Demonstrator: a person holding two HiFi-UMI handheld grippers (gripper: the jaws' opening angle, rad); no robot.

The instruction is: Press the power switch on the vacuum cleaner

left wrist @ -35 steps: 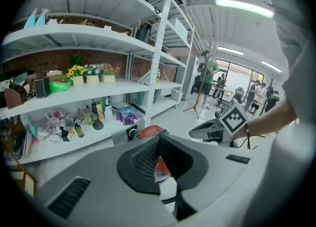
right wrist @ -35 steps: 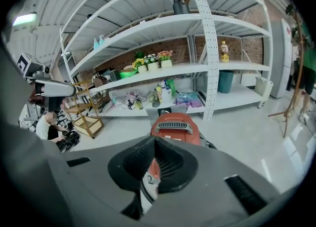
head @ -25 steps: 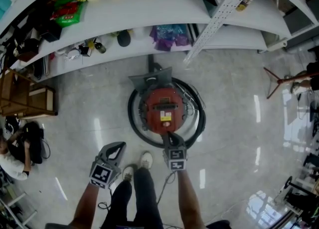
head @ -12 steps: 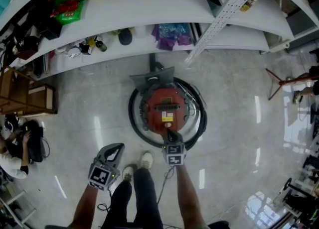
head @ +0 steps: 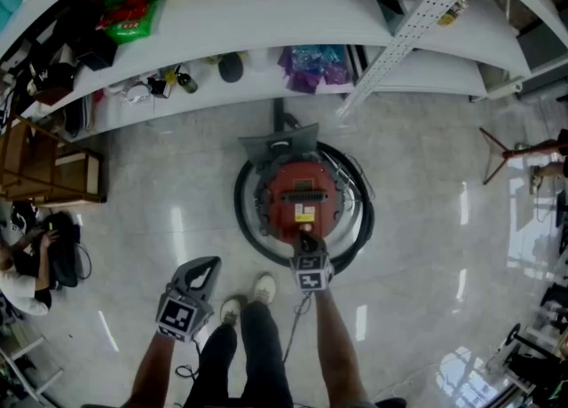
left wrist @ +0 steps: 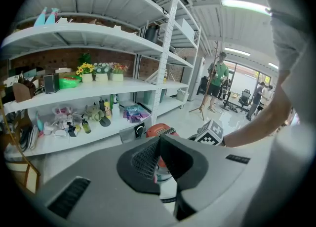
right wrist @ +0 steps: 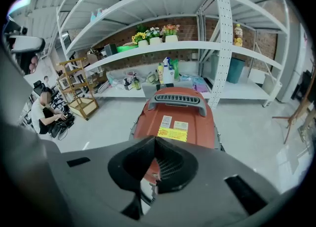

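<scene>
Head view: red vacuum cleaner point(head: 304, 198) sits mid-scene on pale floor point(head: 426, 184), w/ black hose point(head: 242, 220) ringed round it and shelf unit point(head: 266, 16) at far side. Right gripper point(head: 305, 241) has its tips over the vac's near edge; can't tell if touching. Left gripper point(head: 204, 266) hangs well apart, near-left, beside the person's shoes point(head: 263, 287).

Left gripper view: jaws pinched together, nothing btwn them. Vac shows beyond.

Right gripper view: jaws together too, empty, aimed at vac's near end, just below yellow label point(right wrist: 173, 133). Carry handle point(right wrist: 177, 98) is at far end. Switch itself is hidden under the tips.

Handling: hard plastic shell, prob. heavy but on wheels, so it could roll on the glossy floor. No grip needed; press straight down on switch w/ closed tips, not sideways.
</scene>
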